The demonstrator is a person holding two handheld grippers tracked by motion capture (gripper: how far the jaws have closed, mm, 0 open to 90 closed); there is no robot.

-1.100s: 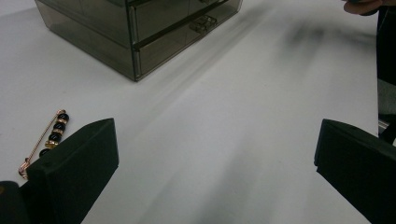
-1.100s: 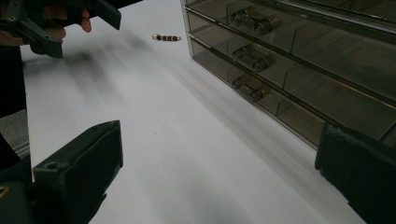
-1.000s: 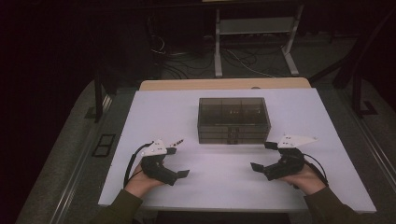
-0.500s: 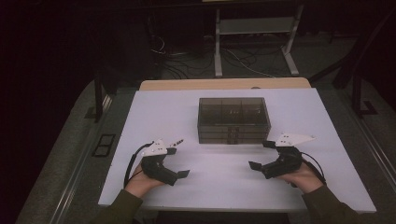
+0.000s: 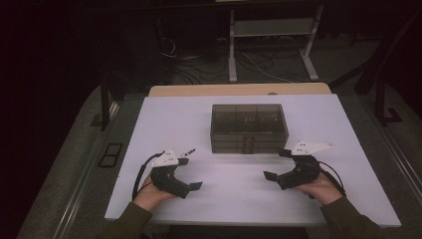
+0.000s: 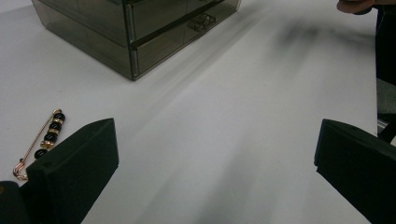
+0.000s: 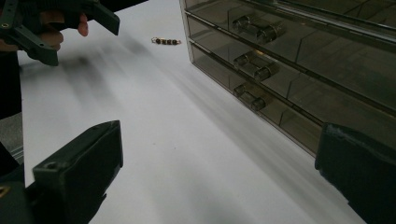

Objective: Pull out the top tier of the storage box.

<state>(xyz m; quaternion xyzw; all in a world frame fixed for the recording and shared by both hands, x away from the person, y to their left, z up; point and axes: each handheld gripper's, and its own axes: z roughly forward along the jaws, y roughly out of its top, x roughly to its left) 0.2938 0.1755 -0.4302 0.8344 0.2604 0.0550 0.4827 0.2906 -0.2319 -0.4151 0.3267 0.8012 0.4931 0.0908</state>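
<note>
A smoked clear drawer box [image 5: 249,127] stands at the middle of the white table [image 5: 164,119]. Its front shows three shut drawers with handles [image 7: 254,63]. One corner of the box [image 6: 135,28] is near in the left gripper view. A gold pin with black beads [image 5: 188,151] lies left of the box front, just beyond my left gripper [image 5: 190,173]. The pin [image 6: 42,137] sits beside the left jaw, apart from it, and it [image 7: 166,41] also lies far off in the right gripper view. My left gripper [image 6: 217,126] is open and holds nothing. My right gripper [image 5: 276,164] is open too, right of the box front, with bare table between its jaws [image 7: 220,128].
A wooden strip [image 5: 239,89] runs along the table's far edge. Behind it are a metal stand [image 5: 271,30] and loose cables [image 5: 259,62] on the dark floor. The other hand and its gripper [image 7: 46,23] show at the top left of the right gripper view.
My right gripper has edged slightly left, toward the box front. The left gripper, pin and box have hardly moved.
</note>
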